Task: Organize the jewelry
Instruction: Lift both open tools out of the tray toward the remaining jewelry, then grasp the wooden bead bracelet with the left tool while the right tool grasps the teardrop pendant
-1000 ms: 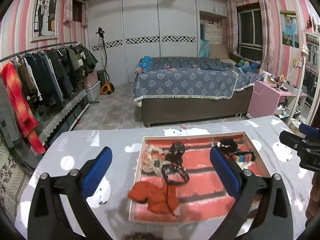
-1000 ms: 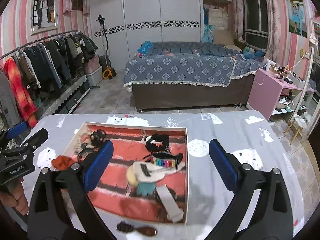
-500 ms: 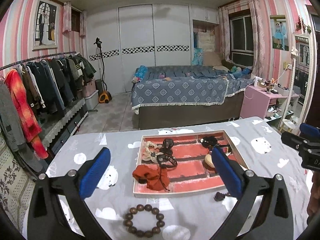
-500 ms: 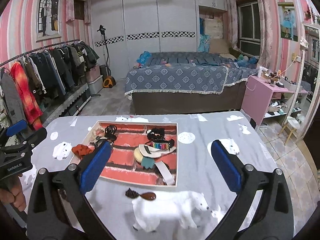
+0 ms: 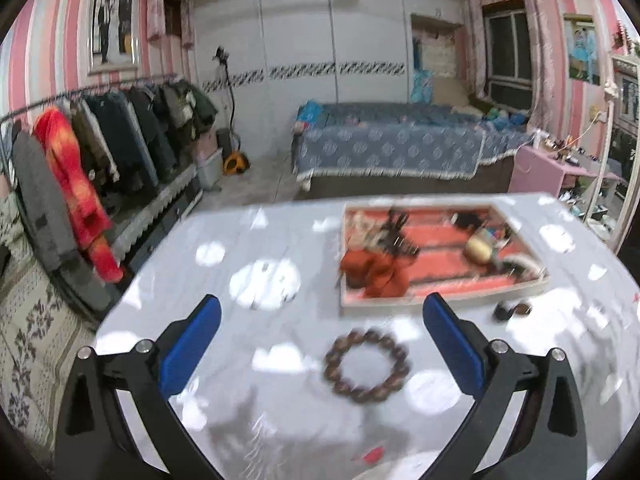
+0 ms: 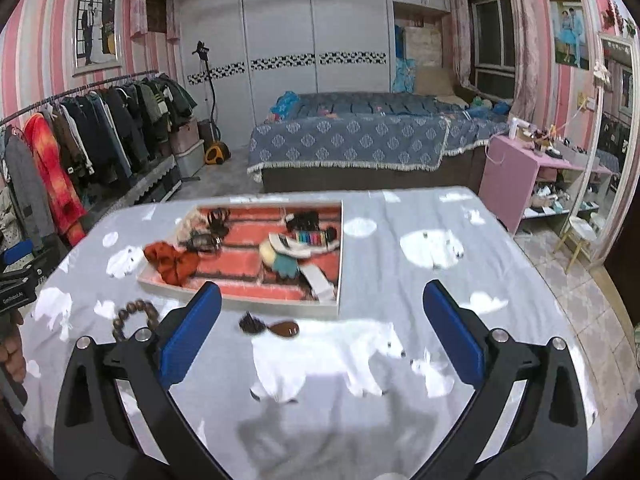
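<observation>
1. Left wrist view: left claw (image 5: 320, 340) spread wide and empty above the table (image 5: 248, 344), so either finger can pass outside the bead bracelet (image 5: 366, 366) lying flat between and just ahead of the blue pads (image 5: 192, 350).
2. Tray (image 5: 440, 302), beyond the bracelet, already holds an orange scrunchie (image 5: 376, 272) draped at its near left corner, plus dark hair ties; the picture is blurred, so finer detail is unclear.
3. Right wrist view: right claw (image 6: 320, 340) likewise fully parted, gripping nothing, with a brown hair clip (image 6: 272, 326) on the cloth just short of the tray's near rim.
4. Judgement: bracelet and clip remain outside the tray, probably next to be collected.
</observation>
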Demonstrator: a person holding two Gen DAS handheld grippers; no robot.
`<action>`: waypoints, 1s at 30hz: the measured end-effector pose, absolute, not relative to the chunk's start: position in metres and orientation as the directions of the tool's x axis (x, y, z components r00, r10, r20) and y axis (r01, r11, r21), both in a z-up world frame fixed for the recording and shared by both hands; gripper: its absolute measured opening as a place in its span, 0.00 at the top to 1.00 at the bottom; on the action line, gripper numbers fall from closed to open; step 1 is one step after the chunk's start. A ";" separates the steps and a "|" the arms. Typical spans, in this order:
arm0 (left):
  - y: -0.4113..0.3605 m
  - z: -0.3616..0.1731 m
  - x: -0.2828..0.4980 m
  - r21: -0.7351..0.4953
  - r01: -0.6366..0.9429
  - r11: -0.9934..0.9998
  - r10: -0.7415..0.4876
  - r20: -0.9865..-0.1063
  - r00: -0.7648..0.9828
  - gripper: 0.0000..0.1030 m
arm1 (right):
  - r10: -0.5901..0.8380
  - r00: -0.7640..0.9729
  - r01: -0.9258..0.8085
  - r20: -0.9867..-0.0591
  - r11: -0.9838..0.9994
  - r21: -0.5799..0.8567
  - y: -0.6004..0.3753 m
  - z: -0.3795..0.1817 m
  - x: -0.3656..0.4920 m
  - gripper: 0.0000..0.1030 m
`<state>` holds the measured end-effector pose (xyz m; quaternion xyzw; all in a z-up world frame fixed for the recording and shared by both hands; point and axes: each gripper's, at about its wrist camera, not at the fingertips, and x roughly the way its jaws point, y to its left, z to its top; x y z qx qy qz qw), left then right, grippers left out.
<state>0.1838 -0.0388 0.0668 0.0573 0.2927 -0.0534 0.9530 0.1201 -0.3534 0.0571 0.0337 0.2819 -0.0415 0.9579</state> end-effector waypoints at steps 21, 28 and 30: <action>-0.016 -0.011 0.215 0.053 0.138 0.989 -0.066 -0.677 0.733 0.04 | -0.045 0.776 0.079 -0.629 0.997 0.026 -0.327 -0.009 0.142 0.05; -0.019 -0.031 0.230 0.037 0.178 0.983 -0.095 -0.728 0.679 0.04 | -0.043 0.764 0.075 -0.643 0.997 0.023 -0.314 -0.022 0.156 0.05; -0.023 -0.036 0.235 0.041 0.191 0.981 -0.099 -0.739 0.666 0.05 | -0.041 0.762 0.074 -0.646 0.997 0.025 -0.310 -0.026 0.159 0.05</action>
